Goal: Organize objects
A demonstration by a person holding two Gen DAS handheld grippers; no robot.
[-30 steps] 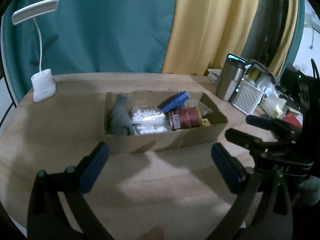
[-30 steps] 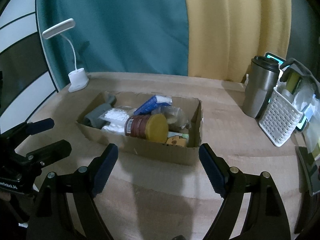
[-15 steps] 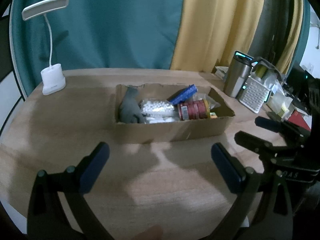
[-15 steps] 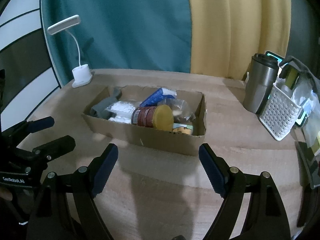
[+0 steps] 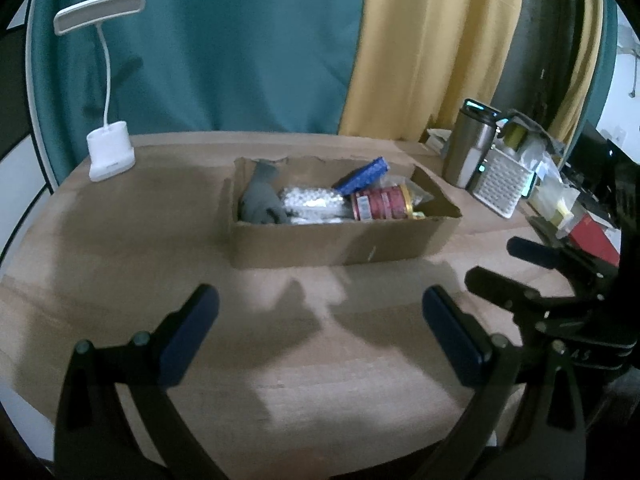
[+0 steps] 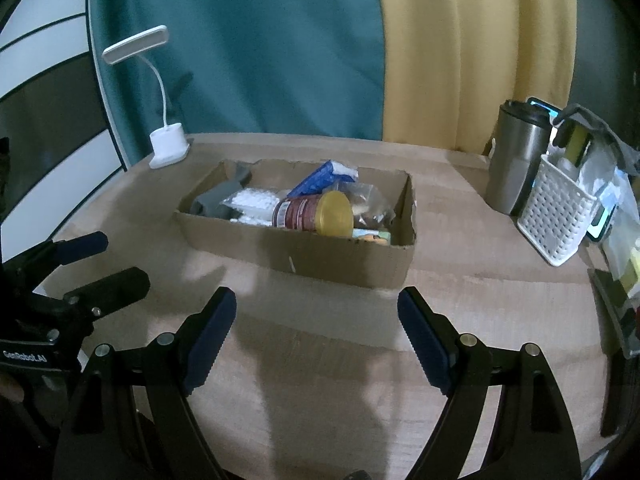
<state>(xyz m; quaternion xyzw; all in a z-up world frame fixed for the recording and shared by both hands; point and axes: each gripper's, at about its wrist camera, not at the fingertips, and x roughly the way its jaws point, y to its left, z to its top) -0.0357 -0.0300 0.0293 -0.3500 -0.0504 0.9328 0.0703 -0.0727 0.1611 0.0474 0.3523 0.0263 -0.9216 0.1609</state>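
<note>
Cardboard box [image 5: 344, 240] sits mid-table [image 5: 120, 248], and I take everything else from it. Inside, toward its right end, a dark red jar [image 6: 298, 211] with a yellow lid [image 6: 335, 213] lies on its side: rigid, probably smooth and inclined to roll, so I'd grip across the body. At the left end, a grey cloth [image 5: 262, 200], soft, pinch anywhere. Left gripper [image 5: 316, 332] and right gripper [image 6: 314, 334] both hang short of the box's near wall, fingers spread, nothing between them.
</note>
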